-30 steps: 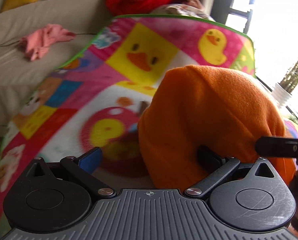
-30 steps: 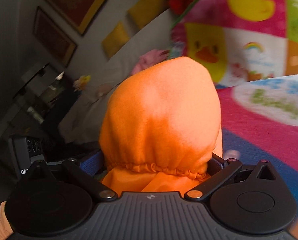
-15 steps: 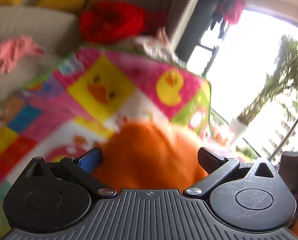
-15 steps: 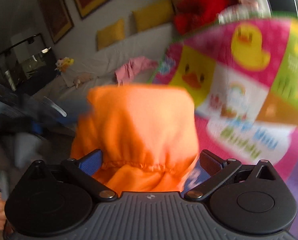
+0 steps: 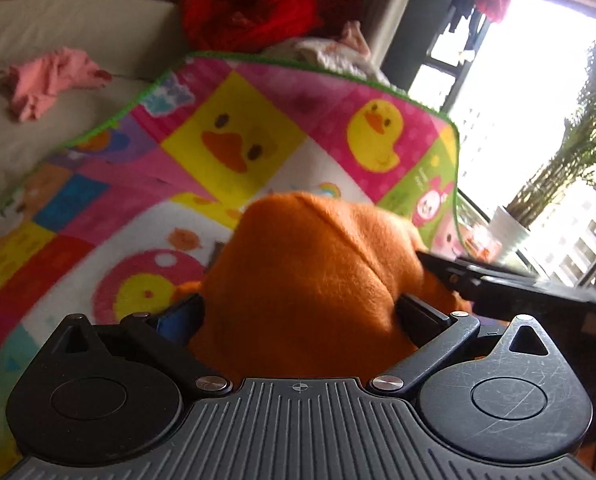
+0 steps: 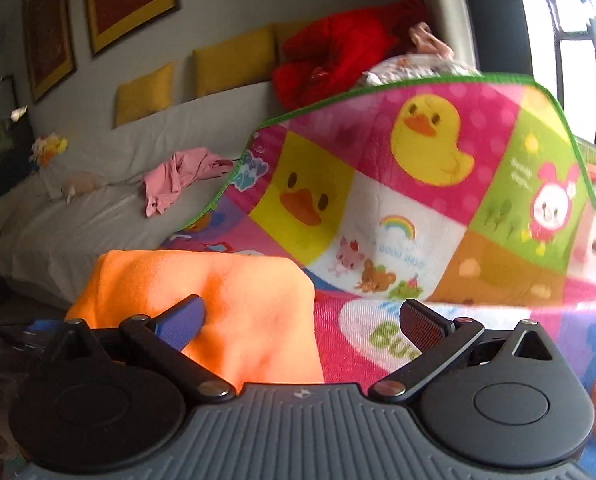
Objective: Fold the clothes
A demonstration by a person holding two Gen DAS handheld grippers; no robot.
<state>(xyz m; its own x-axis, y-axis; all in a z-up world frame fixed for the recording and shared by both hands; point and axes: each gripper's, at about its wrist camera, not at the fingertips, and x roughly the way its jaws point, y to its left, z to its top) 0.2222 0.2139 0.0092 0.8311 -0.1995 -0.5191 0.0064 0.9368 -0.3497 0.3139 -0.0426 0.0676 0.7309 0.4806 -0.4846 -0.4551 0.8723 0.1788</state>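
While the left claw [image 5: 298, 312] sits with its fingers spread around a mound of soft orange fleece garment [image 5: 314, 280], whether they pinch it cannot be told. Only the left view shows the right claw [image 6: 302, 320] from the side, touching the fleece; its own view shows it spread wide. Beyond lies a glossy duck-patterned patchwork play mat [image 6: 438, 184], then a crumpled pink cloth [image 6: 178, 178] on a grey sofa [image 6: 98, 216].

Duck-print play mat [image 6: 438, 216], orange garment [image 6: 226, 300] on it, w/ green trim
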